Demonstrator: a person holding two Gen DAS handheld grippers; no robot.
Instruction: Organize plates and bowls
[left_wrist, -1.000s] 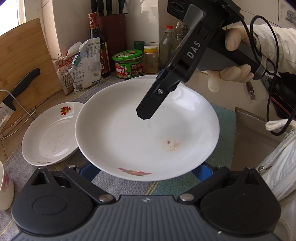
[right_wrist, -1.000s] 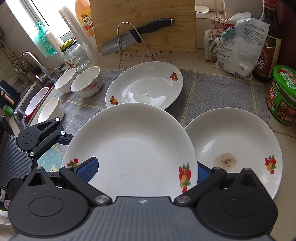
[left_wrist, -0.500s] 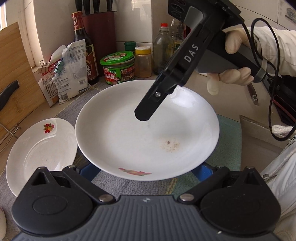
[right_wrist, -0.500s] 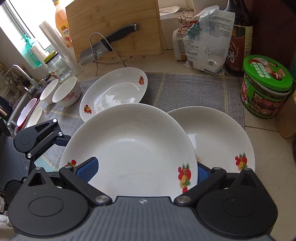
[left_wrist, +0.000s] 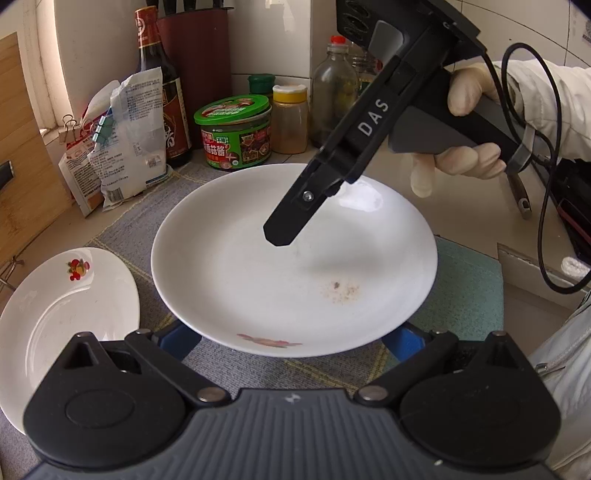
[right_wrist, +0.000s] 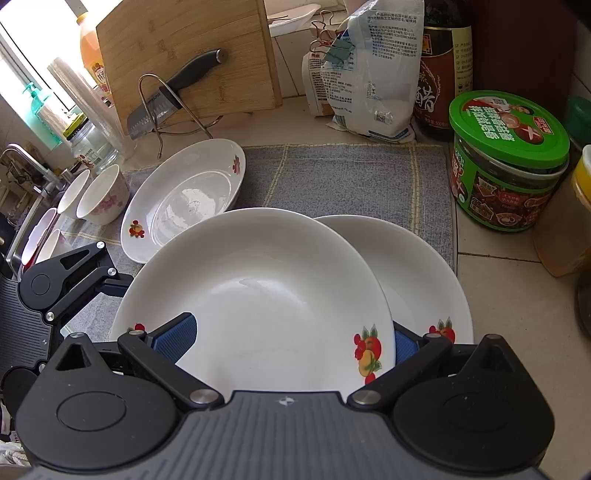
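Grey matting (right_wrist: 347, 173) covers this kitchen counter. Right gripper (right_wrist: 291, 339) clamps a clean fruit-print plate (right_wrist: 258, 295), now overlapping more of the speckled plate (right_wrist: 424, 280) than a second ago. Left gripper (left_wrist: 291, 343) grips that speckled plate (left_wrist: 295, 266); only its view shows the brown residue. Both plates' near rims are hidden behind the gripper bodies. Bowls (right_wrist: 99, 195) sit far left, partly cropped.

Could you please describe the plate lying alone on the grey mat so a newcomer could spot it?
Find the wooden cutting board leaning at the back of the counter, a knife before it. Just in front, on the grey mat, lies a white plate. Unlike the two overlapping plates nearer the camera, it lies farthest back, beside the pink-flowered bowl.
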